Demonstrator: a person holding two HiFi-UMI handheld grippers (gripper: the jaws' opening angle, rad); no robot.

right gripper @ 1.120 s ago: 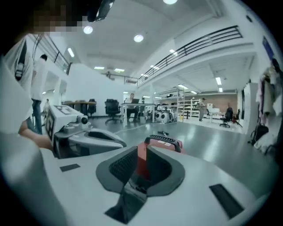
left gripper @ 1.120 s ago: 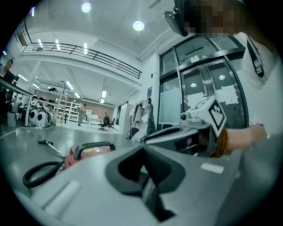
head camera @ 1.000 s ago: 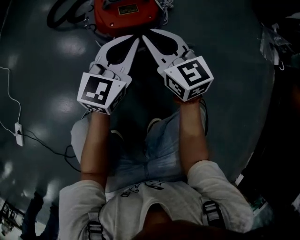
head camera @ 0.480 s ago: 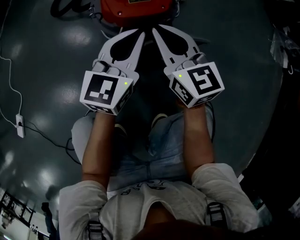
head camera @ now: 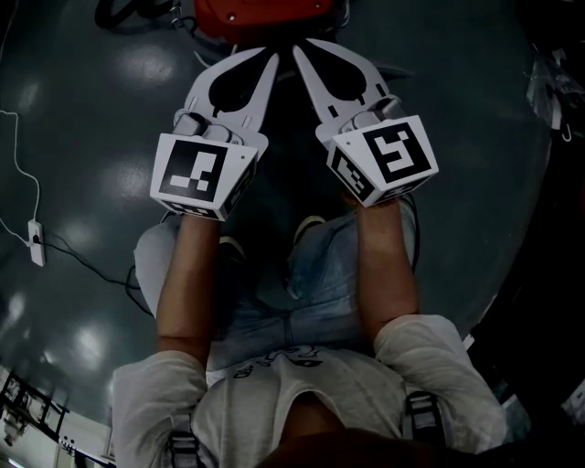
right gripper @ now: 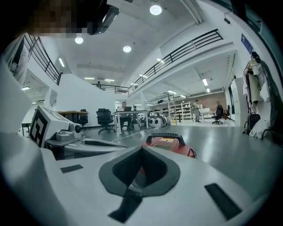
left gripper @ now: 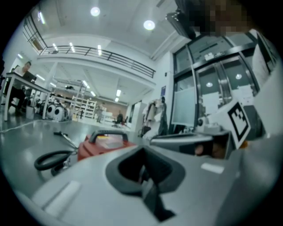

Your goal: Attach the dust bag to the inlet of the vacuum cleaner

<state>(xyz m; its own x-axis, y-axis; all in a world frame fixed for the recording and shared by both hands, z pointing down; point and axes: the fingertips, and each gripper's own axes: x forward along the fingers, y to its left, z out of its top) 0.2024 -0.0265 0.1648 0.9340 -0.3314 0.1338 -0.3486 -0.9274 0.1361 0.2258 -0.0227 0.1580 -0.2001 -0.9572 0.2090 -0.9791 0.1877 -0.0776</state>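
The red vacuum cleaner (head camera: pixel 260 16) with a black carry handle stands on the floor just beyond both grippers, cut off by the head view's top edge. It shows past the jaws in the left gripper view (left gripper: pixel 106 143) and the right gripper view (right gripper: pixel 170 143). My left gripper (head camera: pixel 272 57) and right gripper (head camera: pixel 297 46) are held side by side, tips almost meeting, pointing at the vacuum. Both are shut with nothing between the jaws, as their own views confirm for the left gripper (left gripper: pixel 143 174) and right gripper (right gripper: pixel 140 170). No dust bag shows in any view.
A black hose (head camera: pixel 123 11) lies coiled left of the vacuum, also in the left gripper view (left gripper: pixel 51 159). A white cable and power strip (head camera: pixel 37 247) lie on the grey floor at the far left. The person's knees sit below the grippers. Desks, chairs and shelves stand far back.
In the head view the vacuum has slid toward the top edge. Both grippers keep their side-by-side pose, only slightly shifted, and stay empty.
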